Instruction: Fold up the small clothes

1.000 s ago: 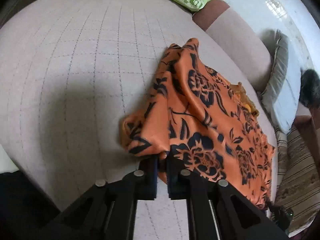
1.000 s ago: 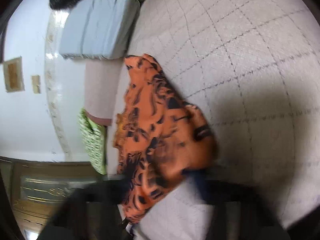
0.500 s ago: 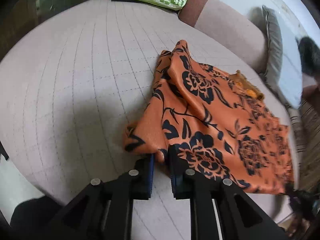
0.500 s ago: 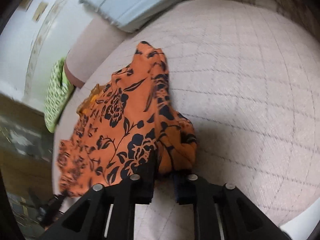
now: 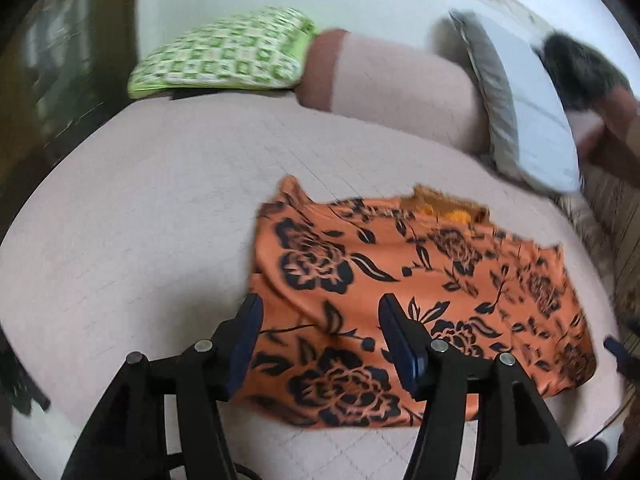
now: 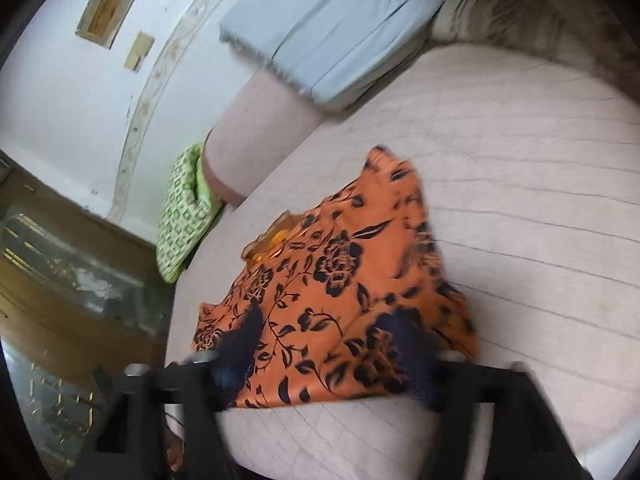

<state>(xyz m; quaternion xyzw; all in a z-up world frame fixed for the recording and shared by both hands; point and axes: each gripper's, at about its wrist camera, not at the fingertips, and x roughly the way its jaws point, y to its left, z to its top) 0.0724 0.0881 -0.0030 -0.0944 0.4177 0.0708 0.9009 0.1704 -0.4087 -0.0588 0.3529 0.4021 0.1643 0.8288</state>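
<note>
An orange garment with black flowers (image 5: 420,280) lies flat on the pale quilted sofa seat (image 5: 140,220), folded over, with a frilly orange edge showing at its far side. My left gripper (image 5: 320,312) is open, its fingers spread over the garment's near left corner and holding nothing. In the right wrist view the same garment (image 6: 344,280) lies on the seat (image 6: 540,220). My right gripper (image 6: 324,328) is open over the garment's near edge, blurred by motion, and empty.
A green-and-white checked cushion (image 5: 224,56) and a grey-blue cushion (image 5: 528,120) lean on the sofa's back roll (image 5: 400,84). A dark furry thing (image 5: 580,68) sits at the far right. A wooden glass-front cabinet (image 6: 60,280) stands past the sofa's left end.
Both grippers have let go of the garment and opened. The garment now lies flat on the seat. Both grippers have pulled back and tilted up.
</note>
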